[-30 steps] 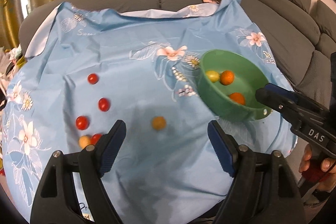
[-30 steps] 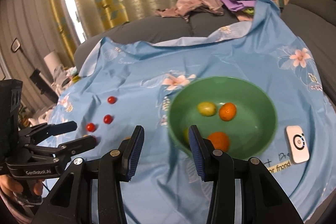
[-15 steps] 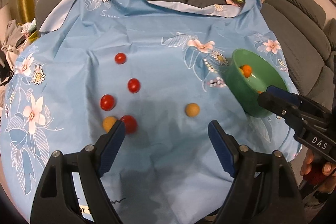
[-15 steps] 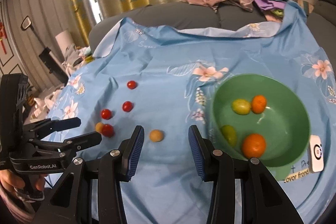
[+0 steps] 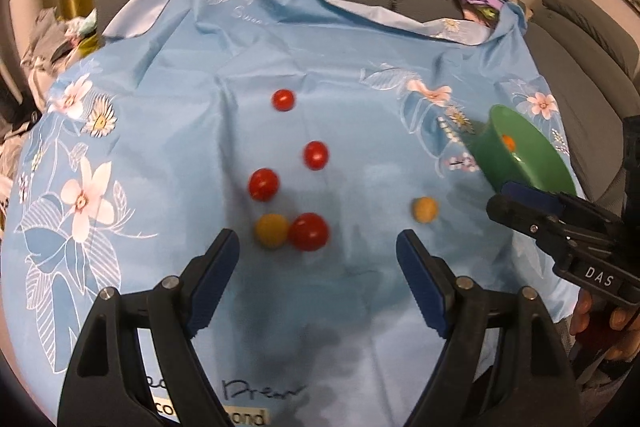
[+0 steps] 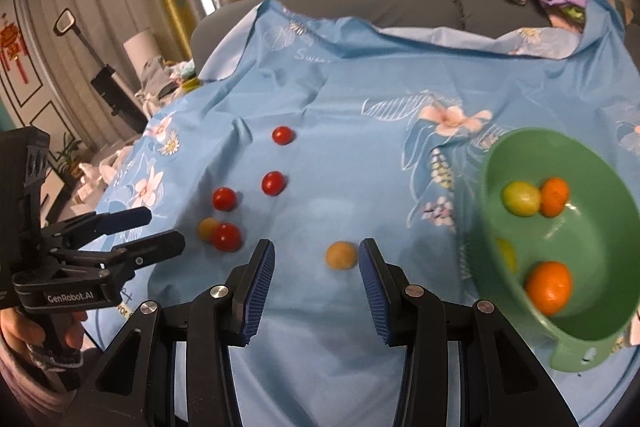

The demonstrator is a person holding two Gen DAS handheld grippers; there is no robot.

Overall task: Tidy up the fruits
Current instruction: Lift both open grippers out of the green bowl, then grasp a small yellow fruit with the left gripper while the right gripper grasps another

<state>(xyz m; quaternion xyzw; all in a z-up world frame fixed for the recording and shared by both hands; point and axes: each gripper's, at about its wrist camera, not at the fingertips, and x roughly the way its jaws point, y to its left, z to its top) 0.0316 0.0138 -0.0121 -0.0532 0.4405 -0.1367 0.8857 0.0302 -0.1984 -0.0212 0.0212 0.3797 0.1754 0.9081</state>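
On the tabletop, covered with a blue flowered cloth (image 5: 168, 131), six small fruits lie loose and the green bowl (image 6: 600, 323) stands at the right edge, already holding two orange fruits and some yellow-green ones, so it seems to be the collecting place. The right hand-held gripper (image 6: 317, 269) has its fingers apart and empty, with the lone yellow fruit (image 6: 340, 255) lying just ahead between the tips; I think it is lined up this way to close on that fruit, the loose one nearest the bowl. The left hand-held gripper (image 5: 318, 259) is spread wider, also empty, and points at the yellow fruit (image 5: 271, 230) touching a red tomato (image 5: 309, 231). Because these two touch, one may roll when the other is taken. Three more red tomatoes (image 5: 316, 155) lie farther back, apart from each other.
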